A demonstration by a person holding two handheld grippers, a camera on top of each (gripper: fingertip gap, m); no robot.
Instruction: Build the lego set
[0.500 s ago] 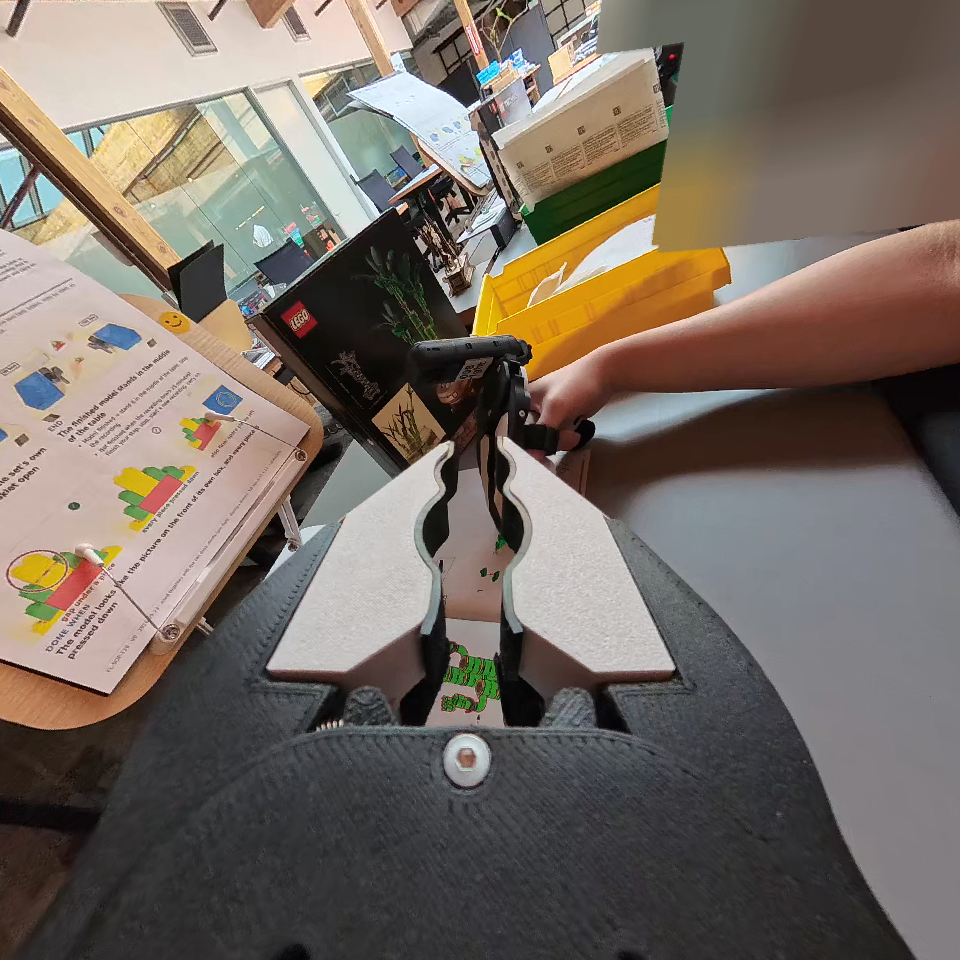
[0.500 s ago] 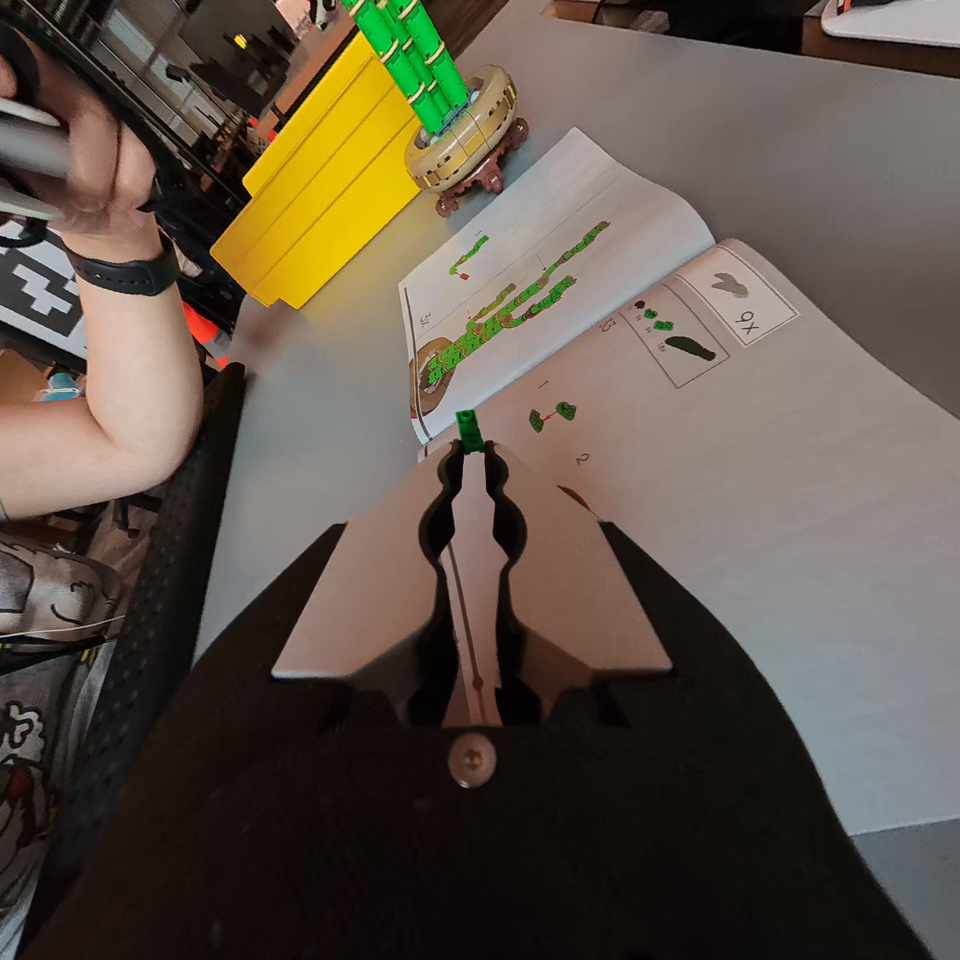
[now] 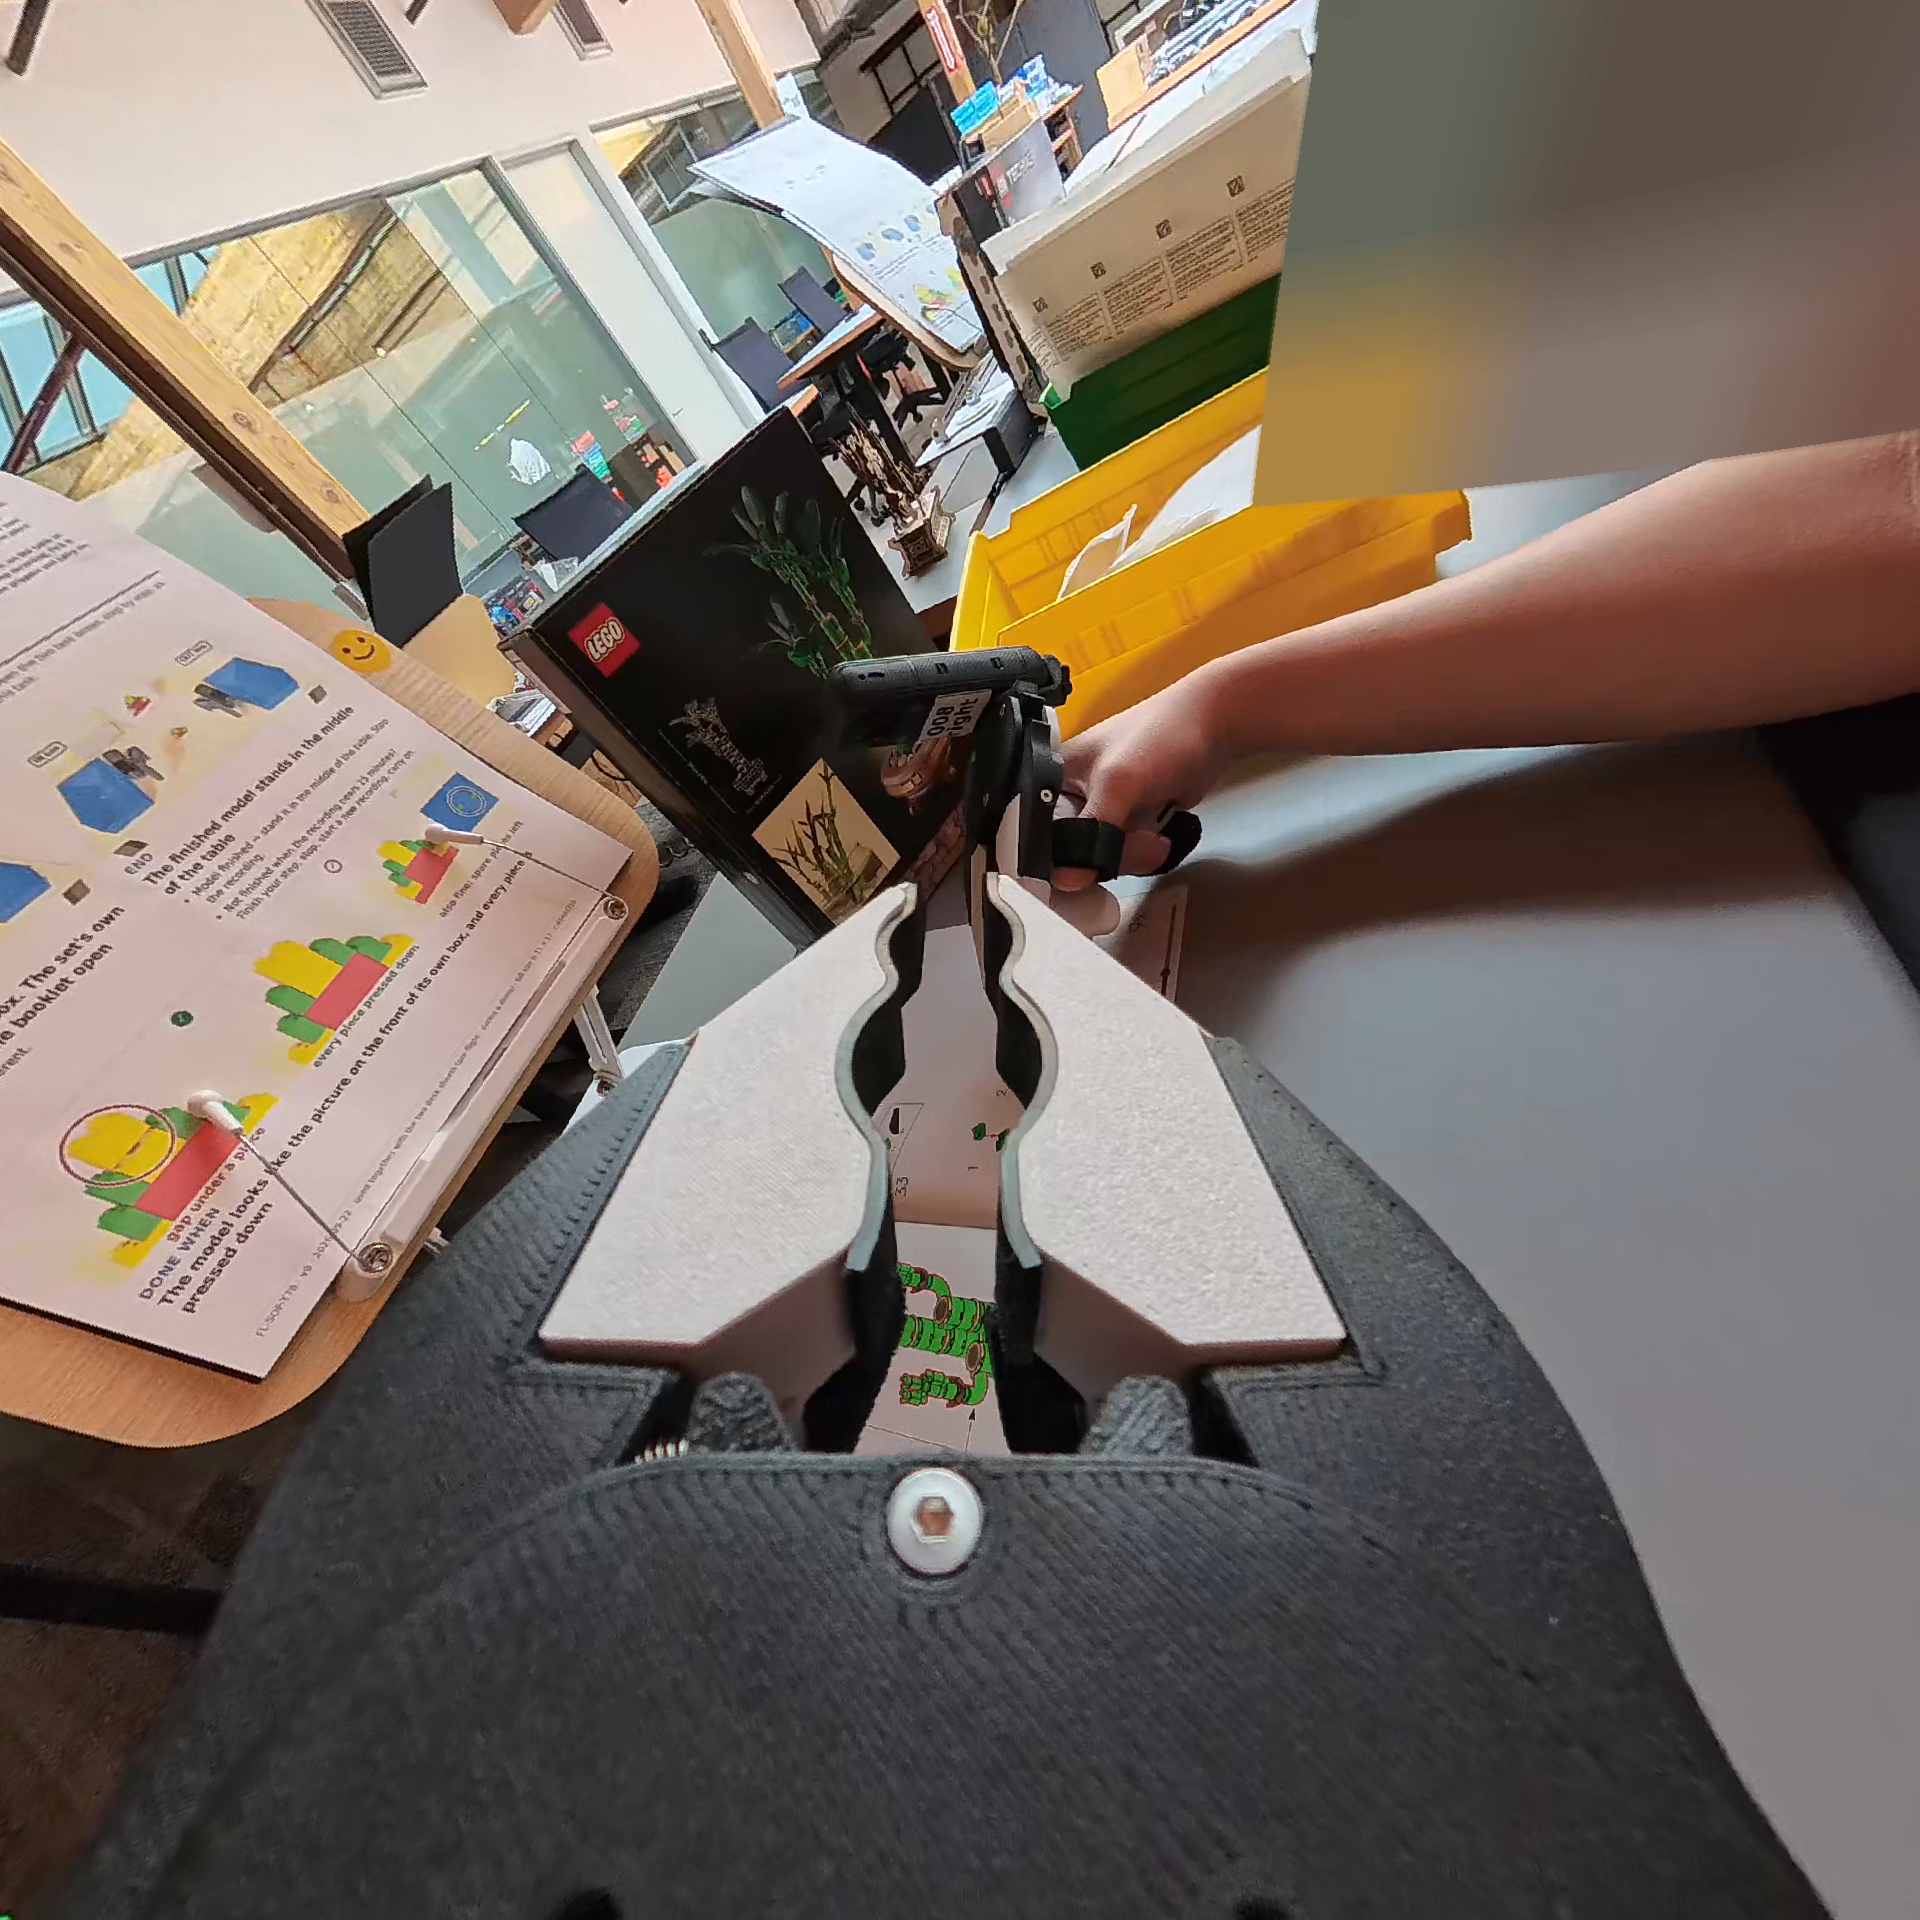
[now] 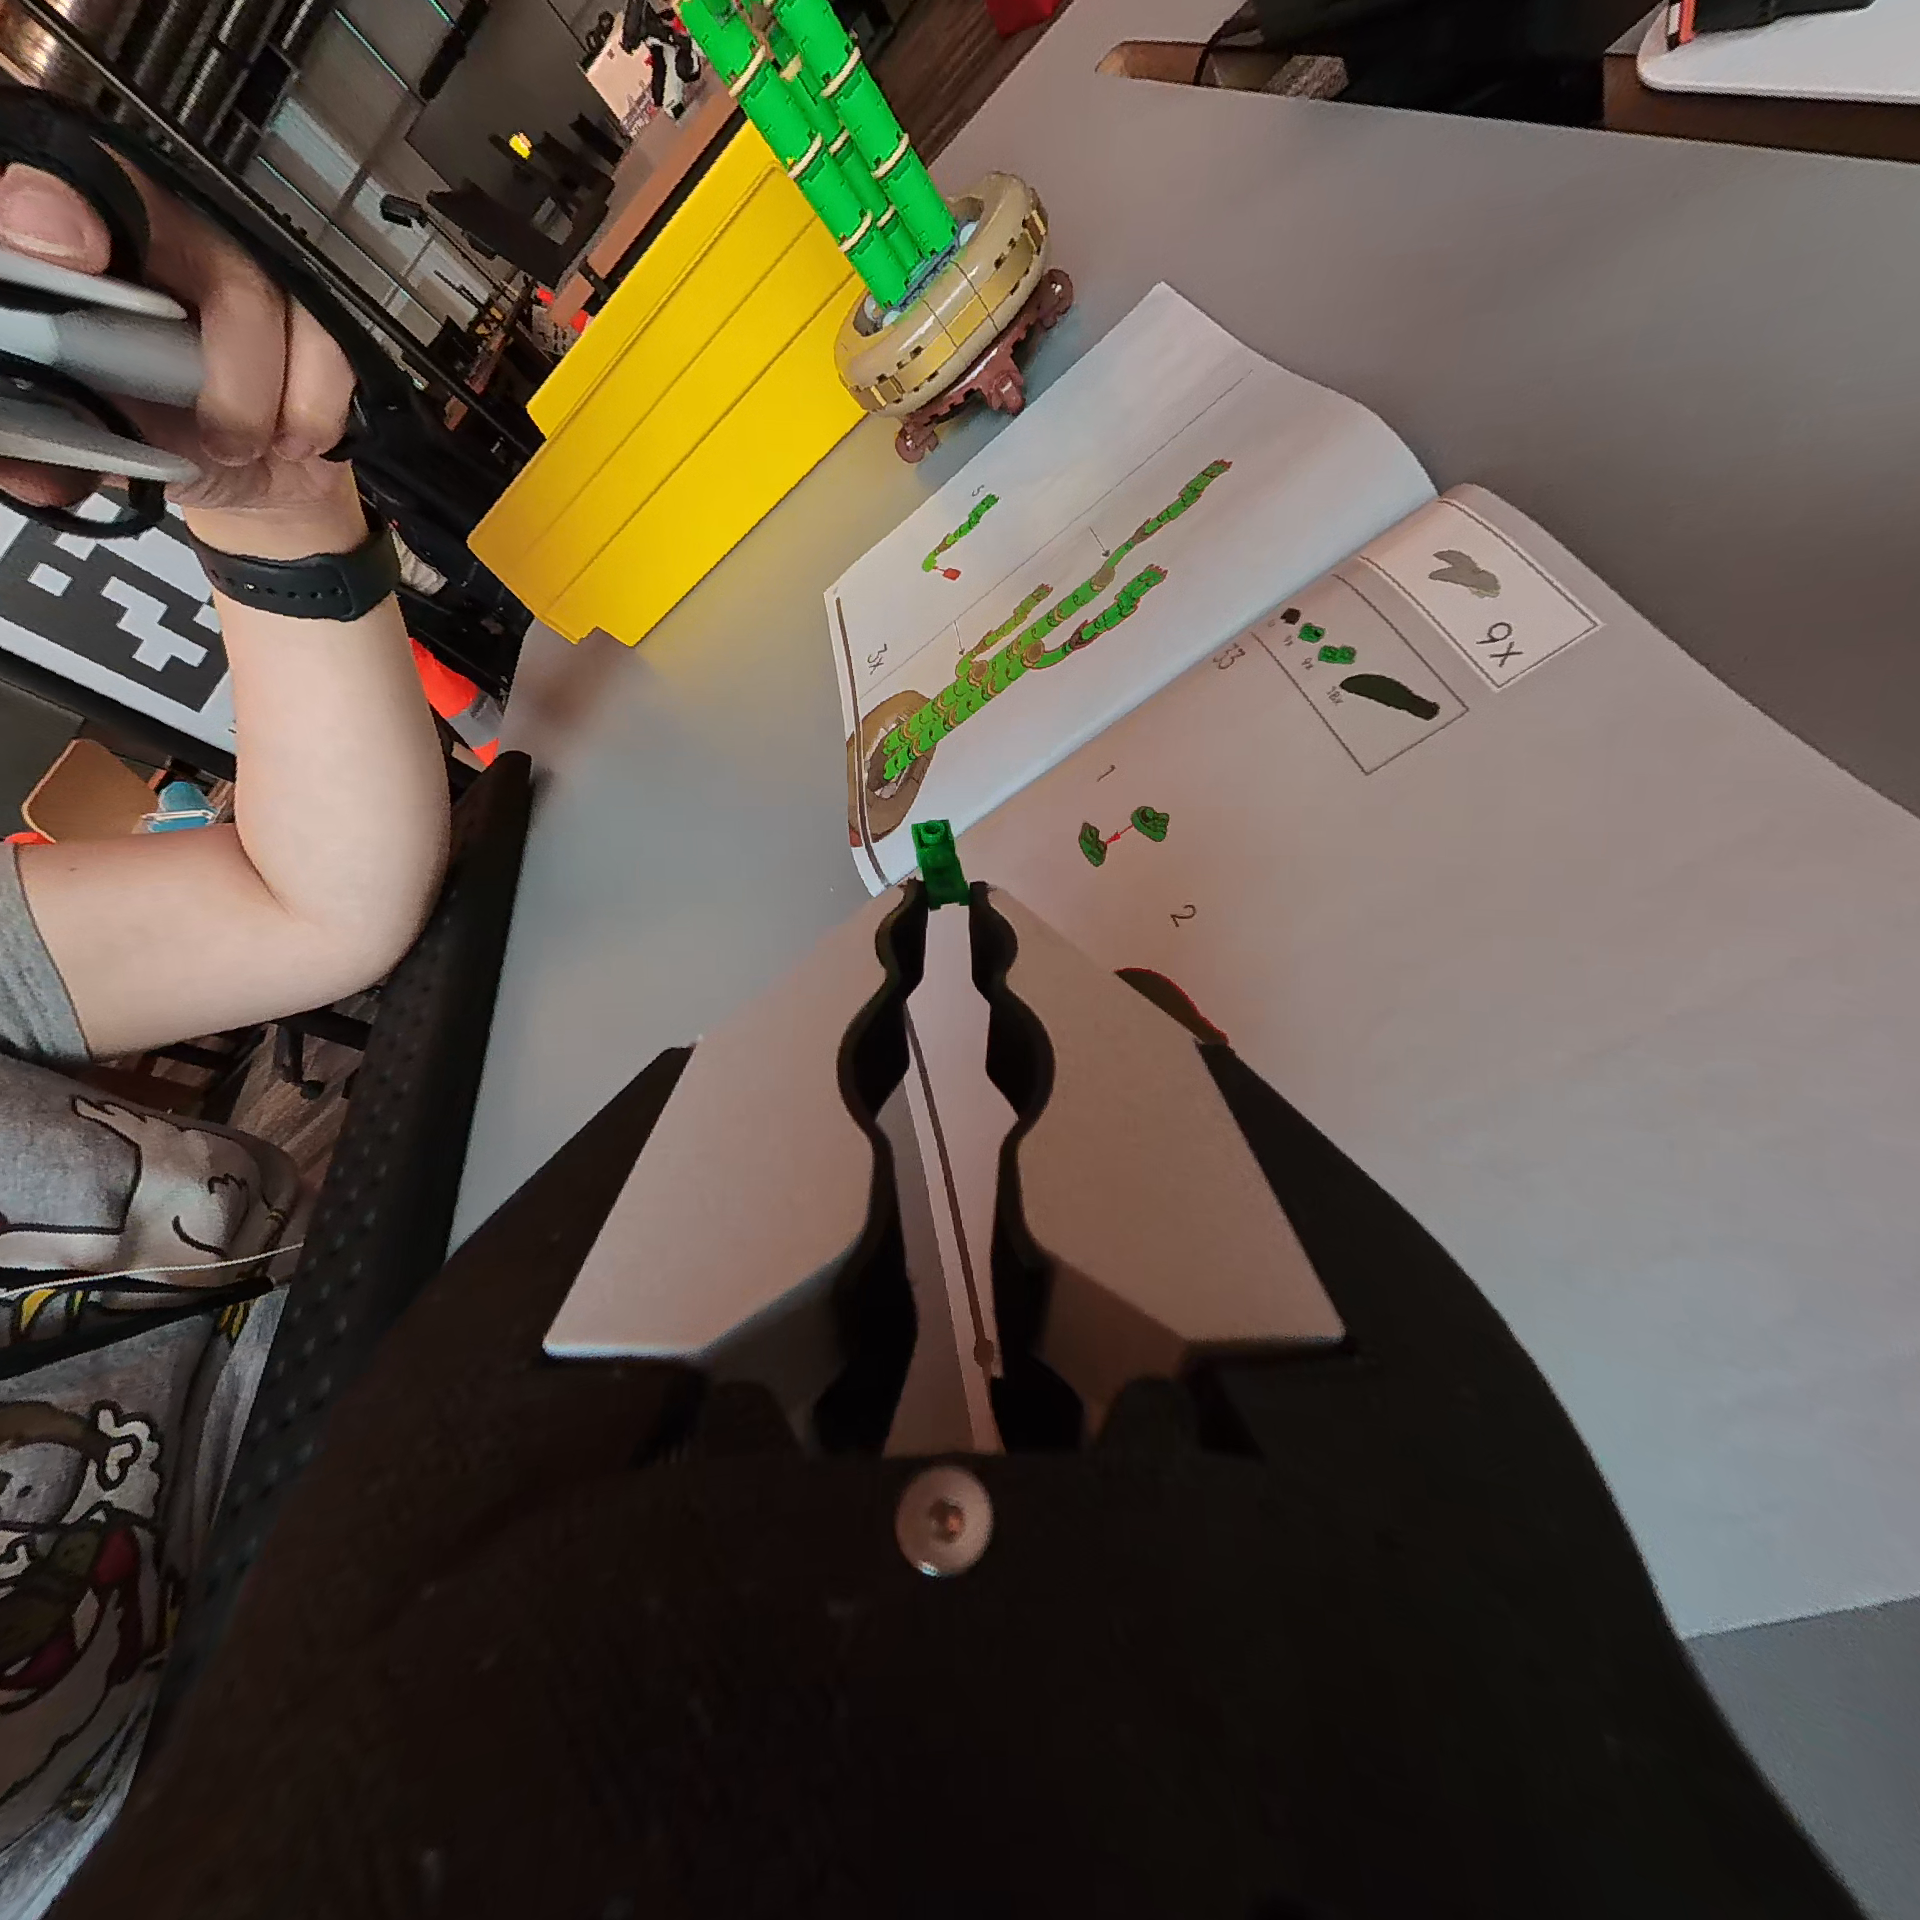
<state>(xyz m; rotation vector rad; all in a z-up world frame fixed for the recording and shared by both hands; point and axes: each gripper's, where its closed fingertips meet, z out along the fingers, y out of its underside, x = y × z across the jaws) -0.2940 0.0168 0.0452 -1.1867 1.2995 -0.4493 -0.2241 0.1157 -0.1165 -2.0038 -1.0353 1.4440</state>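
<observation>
My right gripper (image 4: pixel 947 891) is shut on a small green lego piece (image 4: pixel 938 860), held just above the open instruction booklet (image 4: pixel 1455 1091). The green bamboo model (image 4: pixel 831 135) stands in its tan pot (image 4: pixel 956 312) beyond the booklet. My left gripper (image 3: pixel 951 891) hovers over the booklet (image 3: pixel 940 1195). Its jaws stand a narrow gap apart and I see nothing between them. The right gripper (image 3: pixel 1003 769) and the hand holding it show just past the left fingertips. The left gripper itself is only a blurred shape at the right wrist view's top left.
Yellow bins (image 4: pixel 665 447) stand behind the model and also show in the left wrist view (image 3: pixel 1195 592). A black lego box (image 3: pixel 727 665) stands at the table's far edge. A printed sheet on a wooden board (image 3: pixel 270 935) lies to the left. A forearm (image 3: pixel 1558 623) crosses the table. Left tips to right tips: about 20 cm. Both grippers' tips are roughly 30 cm from the green bamboo model (image 4: pixel 831 135).
Almost nothing. Both grippers keep their places, with only a slight shift of view. The green piece stays in the right gripper.
</observation>
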